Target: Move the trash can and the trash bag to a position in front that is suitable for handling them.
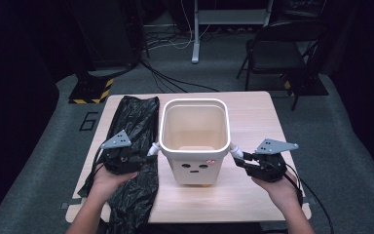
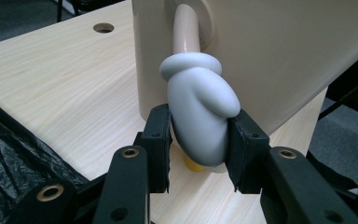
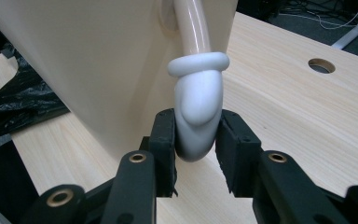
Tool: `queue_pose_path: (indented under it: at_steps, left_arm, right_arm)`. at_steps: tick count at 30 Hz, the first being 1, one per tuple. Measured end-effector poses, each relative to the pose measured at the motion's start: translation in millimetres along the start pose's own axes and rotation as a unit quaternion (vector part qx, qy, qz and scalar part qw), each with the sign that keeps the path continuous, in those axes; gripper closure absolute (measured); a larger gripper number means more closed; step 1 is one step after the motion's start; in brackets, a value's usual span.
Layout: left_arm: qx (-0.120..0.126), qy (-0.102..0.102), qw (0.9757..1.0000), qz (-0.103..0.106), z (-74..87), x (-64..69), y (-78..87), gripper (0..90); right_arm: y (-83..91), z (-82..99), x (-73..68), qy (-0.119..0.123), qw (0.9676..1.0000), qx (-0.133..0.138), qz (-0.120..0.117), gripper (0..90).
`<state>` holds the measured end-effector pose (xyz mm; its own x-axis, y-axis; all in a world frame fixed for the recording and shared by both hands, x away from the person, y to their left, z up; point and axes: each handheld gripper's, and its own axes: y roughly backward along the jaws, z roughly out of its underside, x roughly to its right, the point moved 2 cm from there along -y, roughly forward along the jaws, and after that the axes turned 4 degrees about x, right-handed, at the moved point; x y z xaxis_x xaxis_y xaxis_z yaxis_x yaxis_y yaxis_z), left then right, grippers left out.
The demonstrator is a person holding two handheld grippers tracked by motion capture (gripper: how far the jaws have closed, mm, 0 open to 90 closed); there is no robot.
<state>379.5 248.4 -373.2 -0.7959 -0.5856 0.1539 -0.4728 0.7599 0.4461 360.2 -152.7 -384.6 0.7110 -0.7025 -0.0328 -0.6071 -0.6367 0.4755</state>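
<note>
Both tongs, left and right, clamp mitten handles of the upright bin, mouth up.

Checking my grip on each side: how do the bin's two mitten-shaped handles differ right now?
The left mitten handle shows a bulging thumb toward the camera; the right mitten handle looks slimmer, its thumb barely raised. The left one hangs slanted, the right one nearly straight. Both are white, on cream arms, each clamped between black tongs.

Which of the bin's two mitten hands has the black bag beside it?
The mitten in the left claw: the black bag lies beside and under it. The other mitten, in the right claw, hangs over bare table.
</note>
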Motion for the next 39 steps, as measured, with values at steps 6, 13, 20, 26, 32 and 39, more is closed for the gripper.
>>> queue_pose_path:
  at_steps: [6,13,20,26,32,39]
  left_arm:
    - [0.001,0.005,1.0000,0.002,-0.7,-2.3,-1.1,63.5]
    - [-0.008,0.000,0.9999,0.008,-3.7,-4.6,0.4,63.1]
    - [-0.004,-0.011,0.9999,0.008,-16.9,-0.9,17.4,51.9]
    - [-0.013,-0.004,0.9999,0.009,-27.3,-5.7,34.2,49.9]
    - [-0.017,-0.015,0.9996,0.017,-40.1,-6.6,44.3,50.7]
    - [-0.002,-0.031,0.9992,0.026,-61.5,-8.5,44.8,48.6]
  right_arm:
    - [-2.9,0.4,2.1,-0.011,0.9999,0.001,-0.003,68.1]
    - [-2.6,0.2,3.7,-0.018,0.9998,0.003,-0.013,67.3]
    - [2.6,-6.4,1.8,0.005,0.9998,-0.017,-0.006,59.3]
    - [17.1,-16.3,-0.1,0.025,0.9991,-0.030,-0.013,57.1]
    - [33.4,-33.9,-1.3,0.045,0.9976,-0.039,-0.036,53.3]
    - [36.9,-57.2,-4.5,0.048,0.9950,-0.033,-0.082,51.3]
